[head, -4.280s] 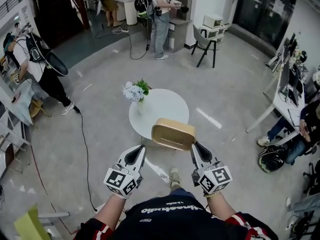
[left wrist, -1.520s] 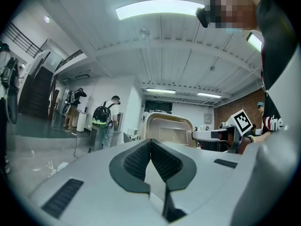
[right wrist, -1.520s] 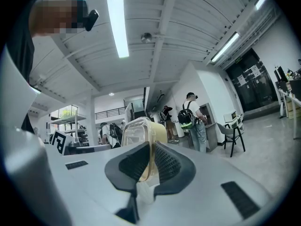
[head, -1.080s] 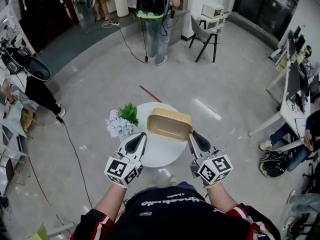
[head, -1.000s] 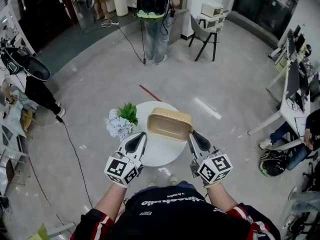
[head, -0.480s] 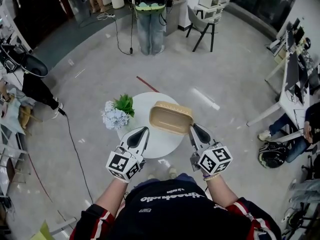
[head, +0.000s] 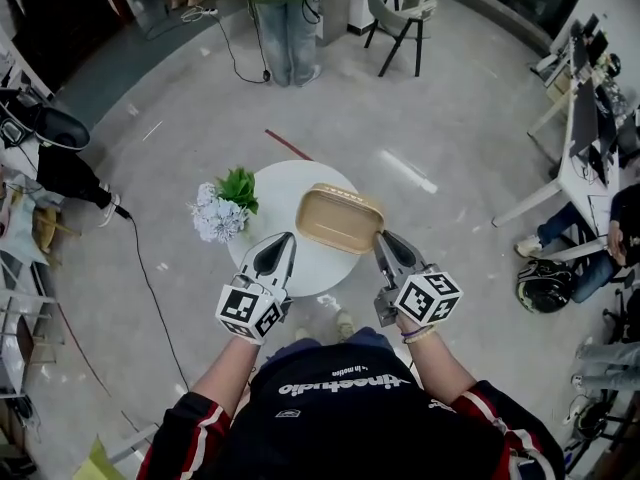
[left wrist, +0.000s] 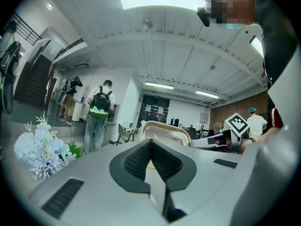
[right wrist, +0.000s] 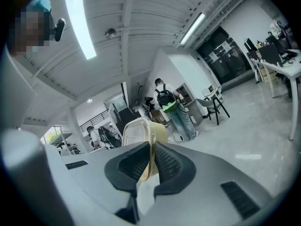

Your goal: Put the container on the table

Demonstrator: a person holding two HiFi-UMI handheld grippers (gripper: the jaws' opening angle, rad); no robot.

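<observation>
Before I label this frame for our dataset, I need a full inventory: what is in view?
container: one, tan, over the table's right part
table: one, white and round, in front of the person
flowers: one bunch, pale blue with green leaves, at the table's left edge
chair: one, black, far across the floor
standing person: one, in blue jeans, beyond the table
desk: one, white, at the right edge
left gripper: one, grey, shut on nothing, left of the container
right gripper: one, grey, shut on the container's near right rim
</observation>
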